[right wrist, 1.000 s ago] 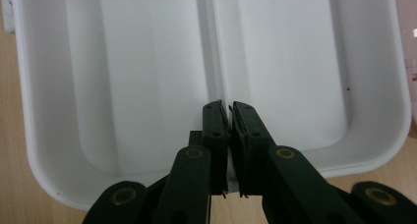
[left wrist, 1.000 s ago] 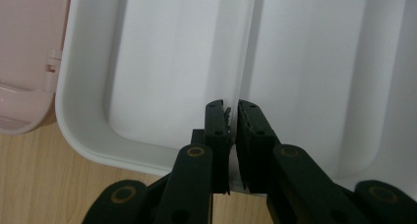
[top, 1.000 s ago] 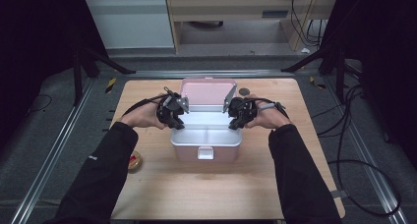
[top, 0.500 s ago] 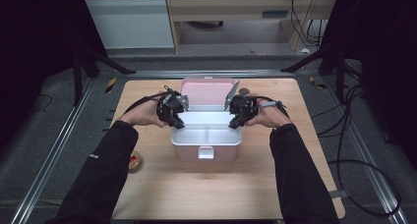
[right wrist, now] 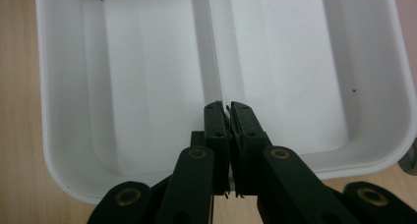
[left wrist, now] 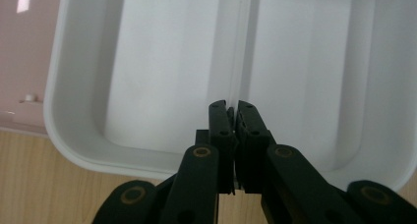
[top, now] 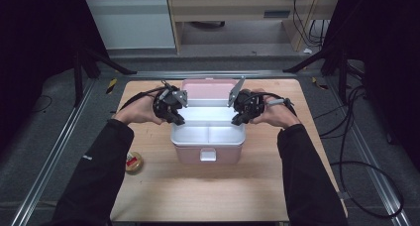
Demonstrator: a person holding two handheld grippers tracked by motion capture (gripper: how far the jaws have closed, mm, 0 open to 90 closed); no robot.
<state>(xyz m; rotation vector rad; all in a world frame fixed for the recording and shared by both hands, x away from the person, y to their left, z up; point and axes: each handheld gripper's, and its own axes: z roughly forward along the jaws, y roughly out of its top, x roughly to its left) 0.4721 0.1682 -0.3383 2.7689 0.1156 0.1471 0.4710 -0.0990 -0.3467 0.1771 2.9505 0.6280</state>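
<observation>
Since the white tray (top: 208, 134) has no handles, its centre divider (left wrist: 241, 47) is the one thin bit to pinch, & that's where both tools sit. The left gripper (left wrist: 232, 106) has its jaws squeezed nearly together on one end of that ridge, and the right gripper (right wrist: 226, 106) is clamped the same way on the other end (right wrist: 211, 52). My guess is a two-ended hold keeps the tray level so it comes up straight w/o jamming in the pink box (top: 190, 156) under it. Can't tell from the high view if the tray has cleared the box rim.

The tray is plain glossy white plastic w/ rounded corners, two compartments, nothing in either. The box sits approx mid-table, white latch (top: 208, 155) facing the person. Its pink lid (top: 208, 87) is thrown back on the far side, presumably to leave the way up free. Sleeved forearms flank the box on the wooden table (top: 198, 191), and a small round tin (top: 133, 161) lies near the left edge, well apart.
</observation>
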